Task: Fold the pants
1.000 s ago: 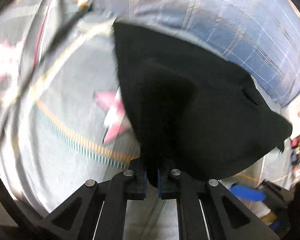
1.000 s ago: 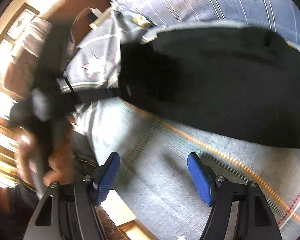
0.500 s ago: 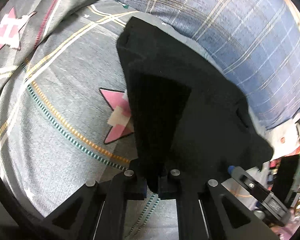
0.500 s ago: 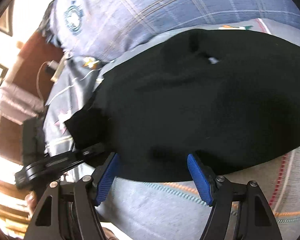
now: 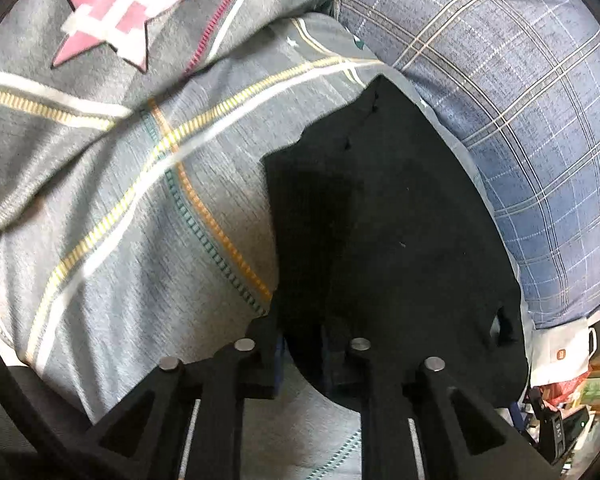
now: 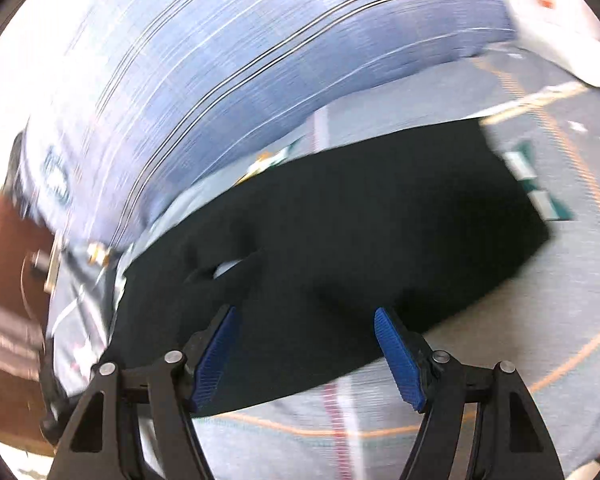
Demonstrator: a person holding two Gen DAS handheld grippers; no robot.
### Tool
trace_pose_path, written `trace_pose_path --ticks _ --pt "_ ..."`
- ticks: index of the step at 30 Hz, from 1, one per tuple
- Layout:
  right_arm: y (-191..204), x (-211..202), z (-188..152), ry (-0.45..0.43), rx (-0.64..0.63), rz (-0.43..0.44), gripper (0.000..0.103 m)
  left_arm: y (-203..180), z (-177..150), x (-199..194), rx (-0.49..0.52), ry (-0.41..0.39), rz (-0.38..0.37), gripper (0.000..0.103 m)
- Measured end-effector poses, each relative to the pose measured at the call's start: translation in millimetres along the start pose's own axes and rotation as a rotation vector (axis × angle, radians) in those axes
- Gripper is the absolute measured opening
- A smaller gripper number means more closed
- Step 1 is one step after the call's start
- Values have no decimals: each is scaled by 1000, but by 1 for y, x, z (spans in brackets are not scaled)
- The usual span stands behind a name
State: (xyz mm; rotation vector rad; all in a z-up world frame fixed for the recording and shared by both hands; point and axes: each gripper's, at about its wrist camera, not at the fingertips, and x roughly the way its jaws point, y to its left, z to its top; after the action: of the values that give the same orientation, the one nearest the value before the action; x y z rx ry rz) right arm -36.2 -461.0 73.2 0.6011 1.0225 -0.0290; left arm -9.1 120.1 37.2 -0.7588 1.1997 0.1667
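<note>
The black pants [image 5: 384, 232] lie folded on a grey patterned bedspread [image 5: 140, 240]. My left gripper [image 5: 302, 350] is shut on the near edge of the pants, and a fold of black cloth sits between its fingers. In the right wrist view the pants [image 6: 340, 240] spread across the middle as a dark flat shape. My right gripper [image 6: 306, 354] is open with its blue pads [image 6: 398, 356] wide apart just above the near edge of the pants, and it holds nothing.
A blue plaid pillow or quilt [image 5: 520, 120] lies along the far side of the pants, and it shows blurred in the right wrist view [image 6: 220, 80]. A pink star patch [image 5: 112, 16] marks a raised fold of the bedspread. Clutter [image 5: 572, 380] sits beyond the bed edge at the right.
My left gripper has carried the held edge over, and the pants now lie flatter and narrower. My right gripper has swung across the pants, still open; its view is blurred by motion.
</note>
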Motion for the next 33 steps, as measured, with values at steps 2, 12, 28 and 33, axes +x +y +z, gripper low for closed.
trace_pose_path --ticks 2,12,28,33 --pt "-19 -12 8 -36 5 -56 74 4 2 -4 -33 -37 -3 20" --pt "-115 -14 20 -49 253 -46 71 2 -33 2 -56 -61 34 13" --pt "-88 -59 -45 -132 170 -79 5 -3 -68 -18 24 -87 161 57" --pt "-90 -61 -50 -134 175 -133 5 -14 -117 -31 131 -104 101 64"
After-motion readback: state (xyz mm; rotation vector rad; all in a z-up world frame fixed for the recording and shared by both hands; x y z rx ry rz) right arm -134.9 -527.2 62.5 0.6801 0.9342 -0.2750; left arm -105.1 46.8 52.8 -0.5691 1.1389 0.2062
